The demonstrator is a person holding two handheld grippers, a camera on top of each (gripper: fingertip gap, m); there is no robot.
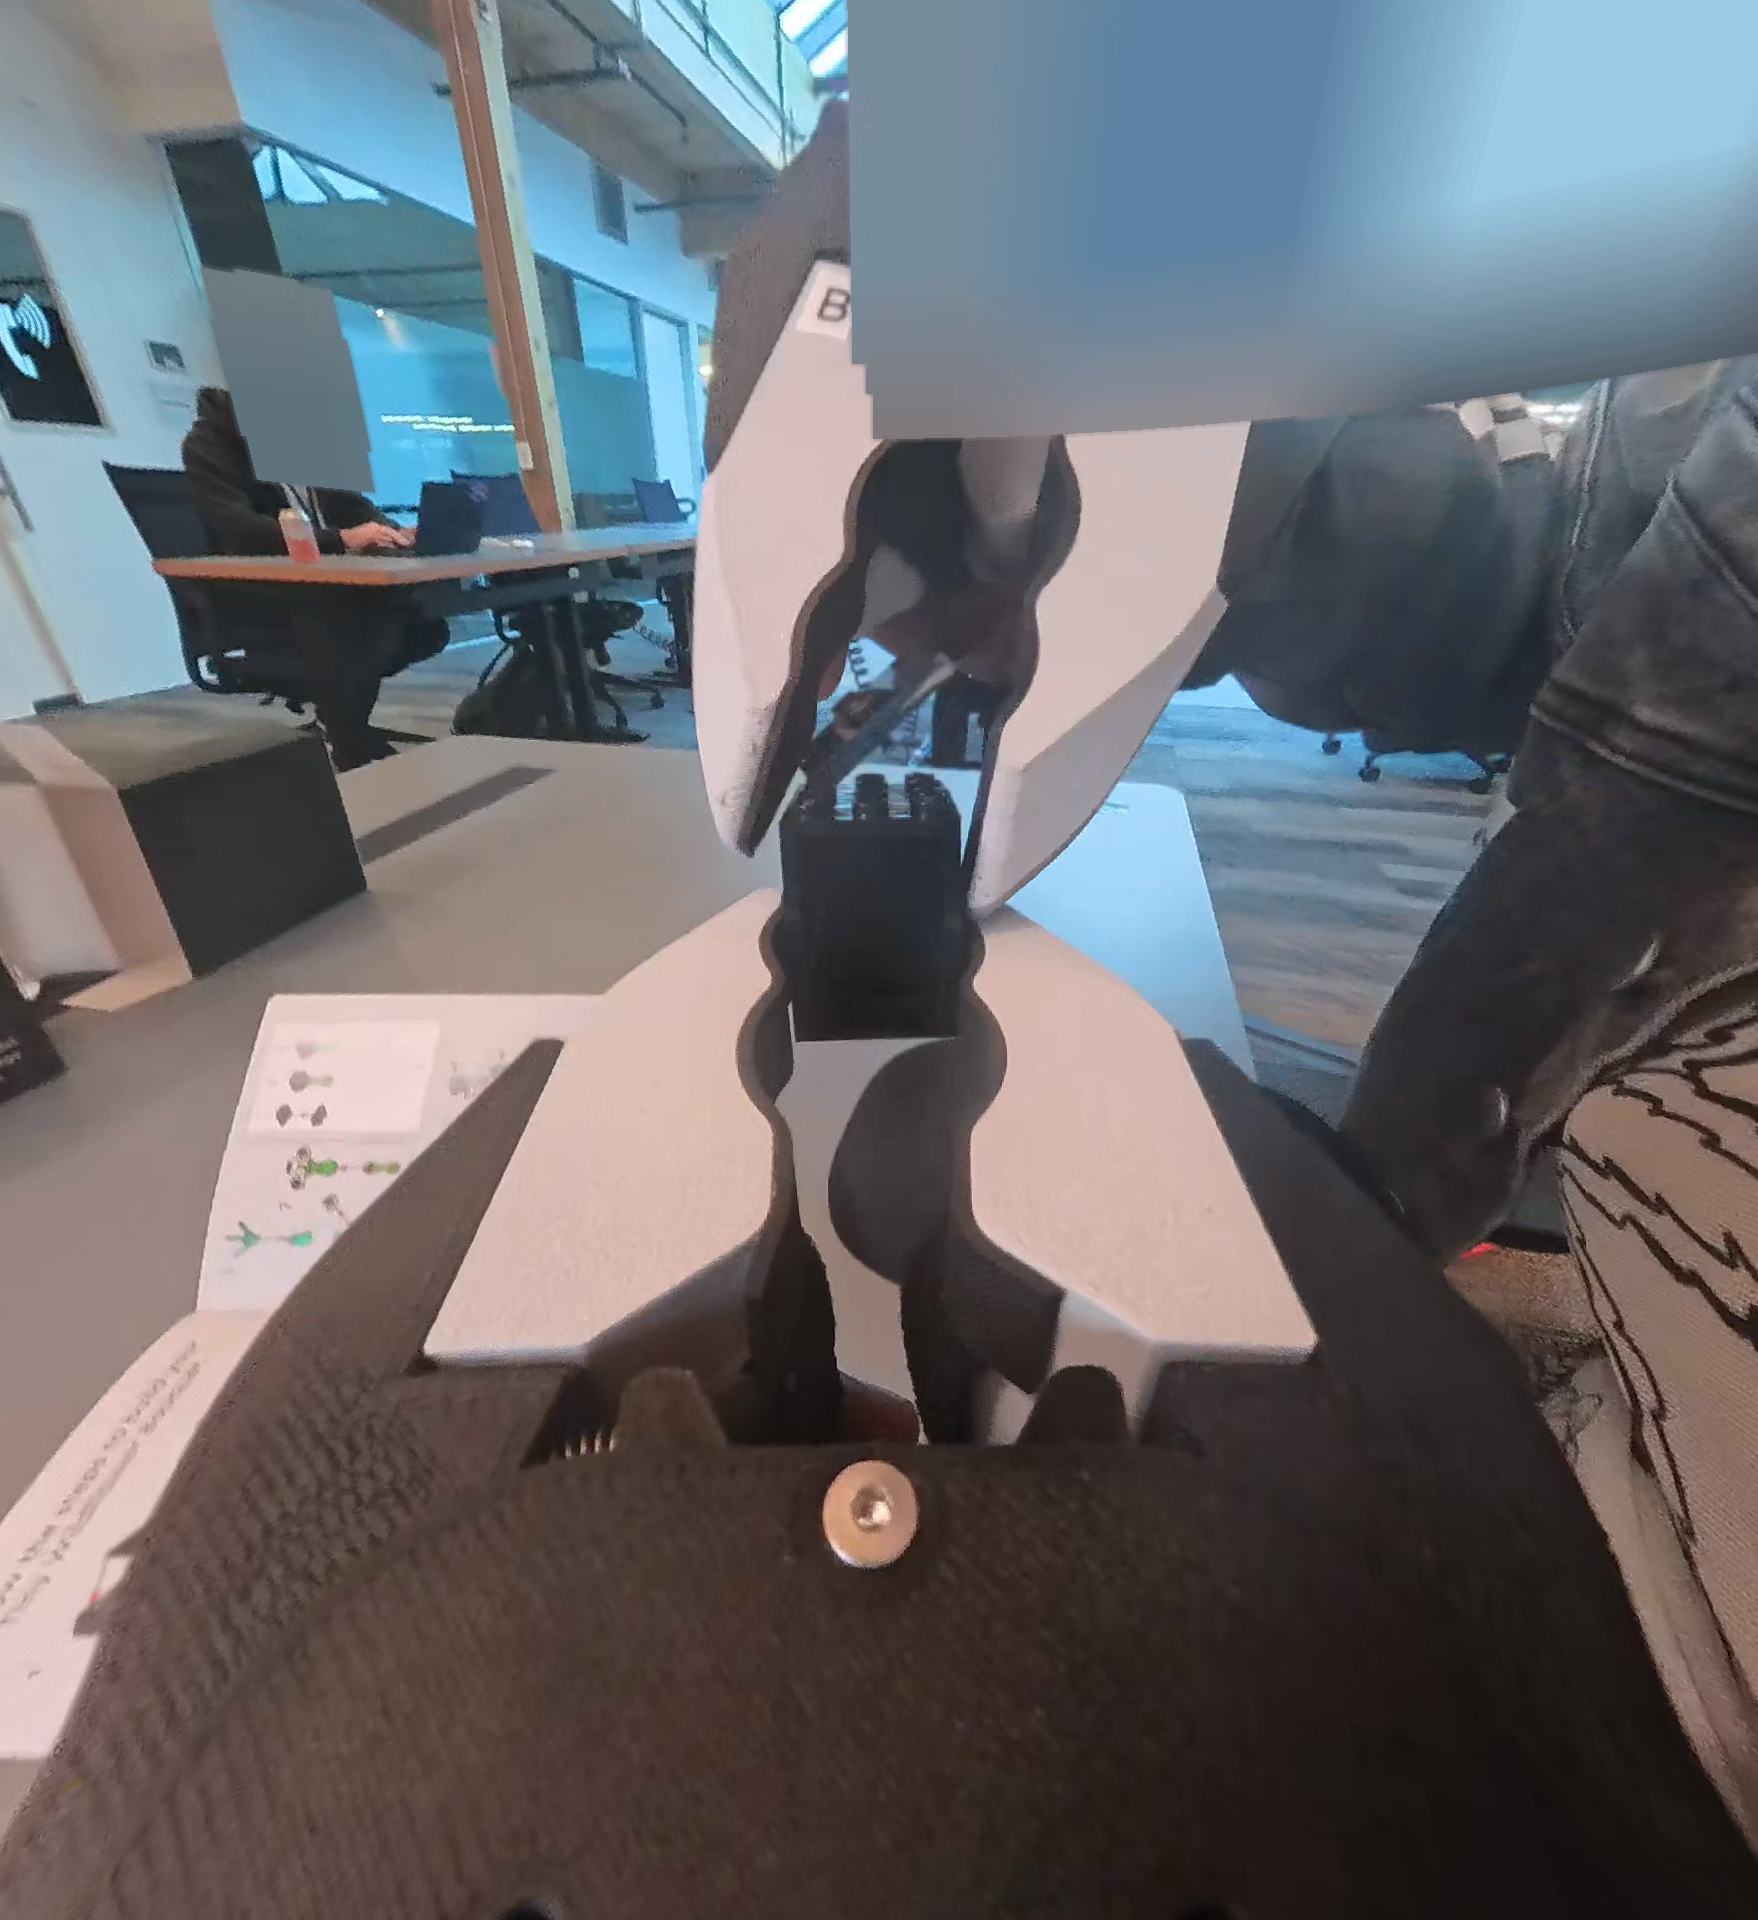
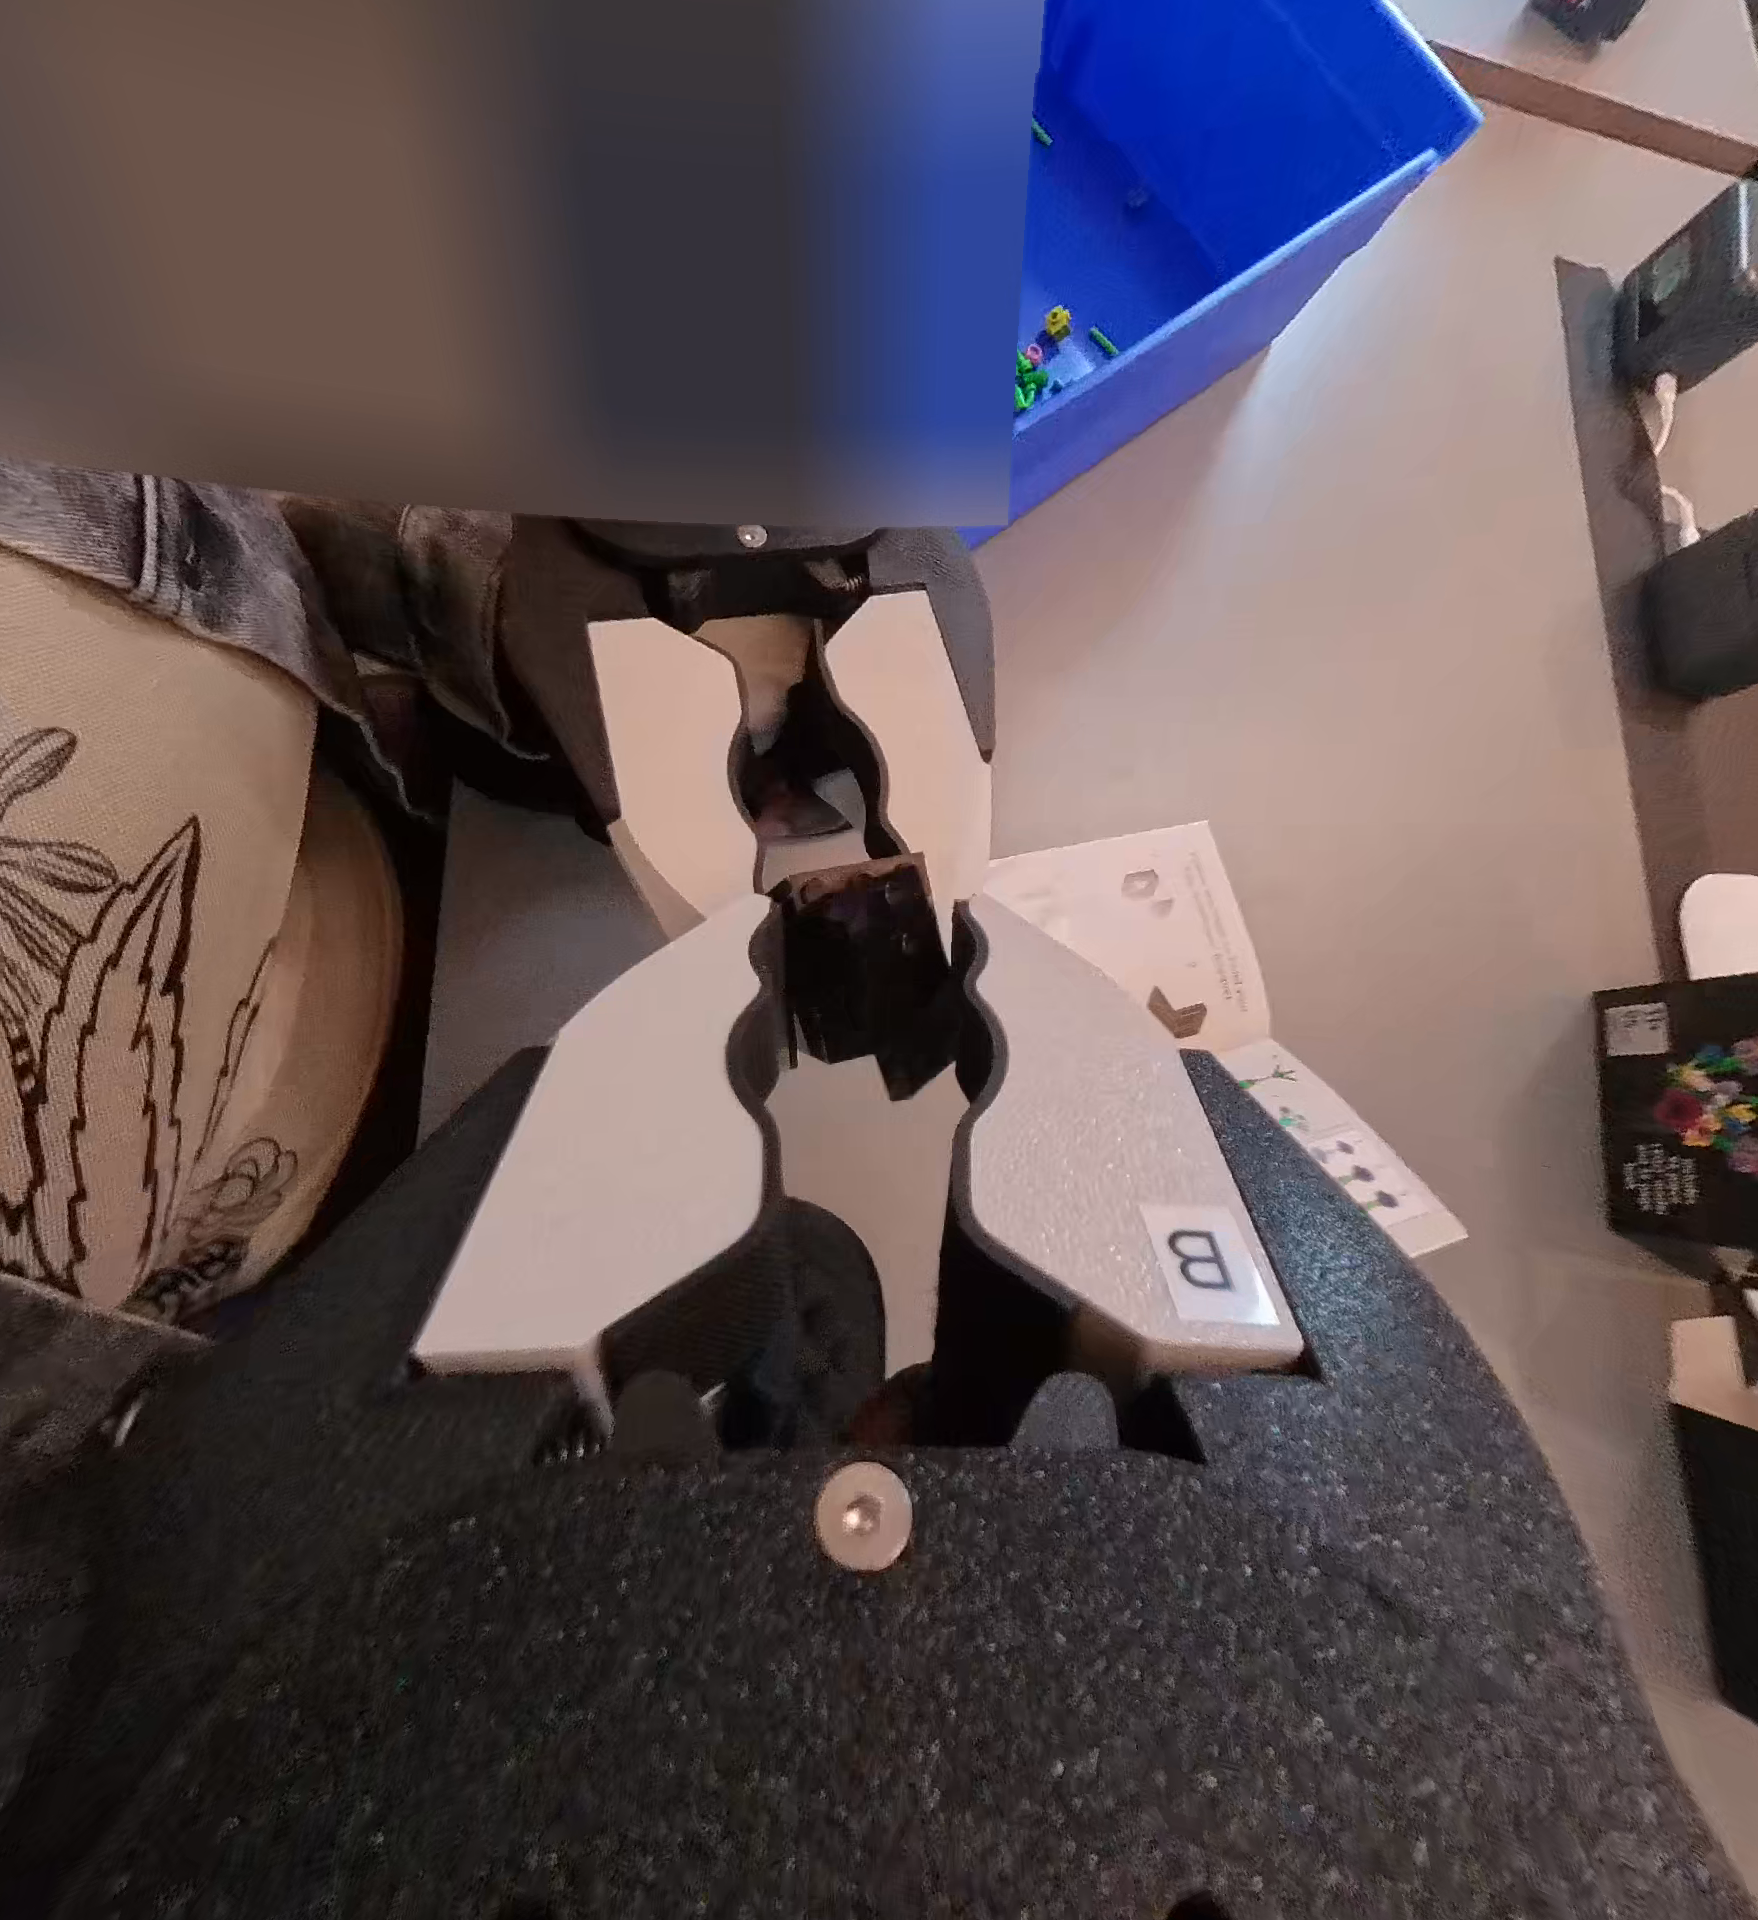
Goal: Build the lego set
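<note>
My left tongs (image 1: 870, 987) are clamped on a black lego block (image 1: 873, 914), studs facing away from me, held up in the air above the table (image 1: 75, 1247). My right tongs (image 2: 859, 977) come in from the opposite side and meet the same assembly: in the right wrist view its 2 white fingers (image 2: 646, 1091) pinch a black lego piece (image 2: 864, 966) that sits slightly tilted. From the left view the right tongs (image 1: 864, 831) show their tips touching the block's far top edges. Both pairs closed on black bricks, tip to tip; I cannot tell whether it is 1 joined stack or 2 parts.

Room around: below the tongs the instruction booklet (image 2: 1166, 956) lies open on the table, near edge under my left rig. A blue bin (image 2: 1218, 260) with small green, yellow and pink lego bits (image 2: 1046, 348) stands well apart, beyond the left tongs in the right view. A black product box (image 2: 1727, 1112) stands by the table's edge on the right side of that view, and a dark rack (image 2: 1623, 582) holding grey devices runs beside it. A person's patterned shirt (image 2: 75, 883) crowds the other side.
</note>
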